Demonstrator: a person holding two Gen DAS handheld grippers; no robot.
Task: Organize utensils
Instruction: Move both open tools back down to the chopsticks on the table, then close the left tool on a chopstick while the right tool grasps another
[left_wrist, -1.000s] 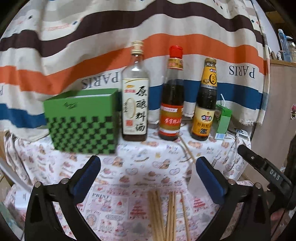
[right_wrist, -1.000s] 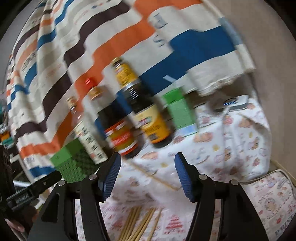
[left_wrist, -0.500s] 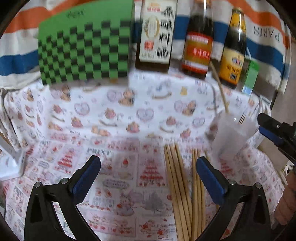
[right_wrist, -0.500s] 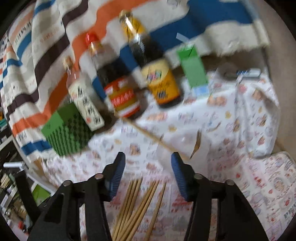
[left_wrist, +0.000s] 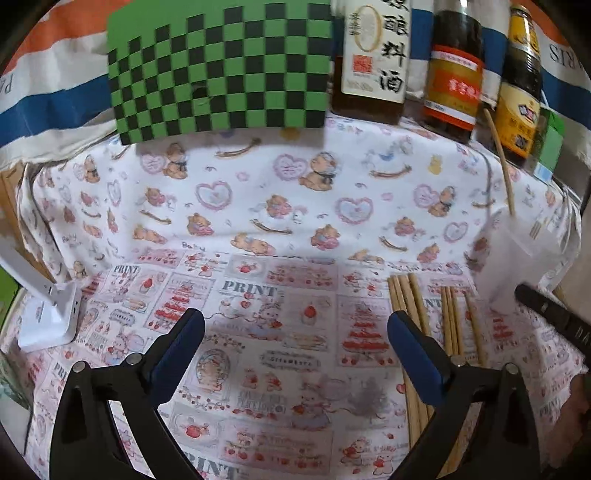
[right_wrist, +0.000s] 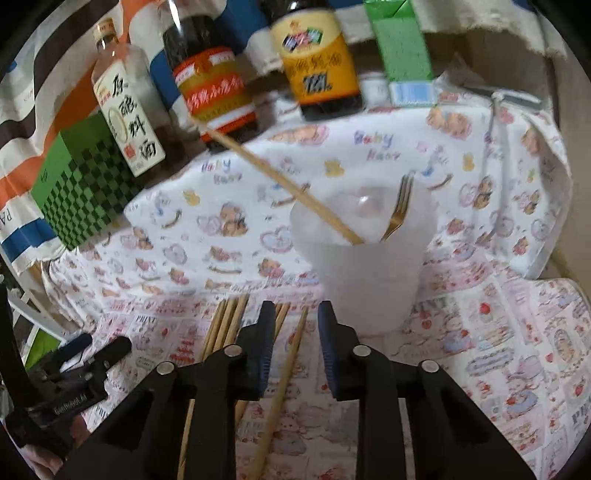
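Observation:
Several wooden chopsticks (right_wrist: 225, 325) lie side by side on the printed tablecloth; in the left wrist view the chopsticks (left_wrist: 410, 295) run under my right-hand finger. A translucent cup (right_wrist: 362, 266) stands just behind them, holding one slanted chopstick (right_wrist: 280, 181) and a gold fork (right_wrist: 399, 210). My right gripper (right_wrist: 297, 317) hovers low over the pile, jaws closing, with a single chopstick (right_wrist: 291, 354) in the gap and neither pad pressing on it. My left gripper (left_wrist: 295, 332) is wide, jaws closing slightly, with only cloth between them. The cup (left_wrist: 517, 251) sits to its right.
At the back stand a green checkered box (left_wrist: 218, 66), three sauce bottles (left_wrist: 373, 55) (left_wrist: 454, 74) (left_wrist: 517, 85) and a small green carton (right_wrist: 402, 40). A white device (left_wrist: 51, 317) lies at the left. The cloth drops off the table's right edge (right_wrist: 546, 221).
Both grippers have sunk and tipped down toward the table. The right jaws have narrowed over the chopsticks next to the cup. The left jaws stay wide.

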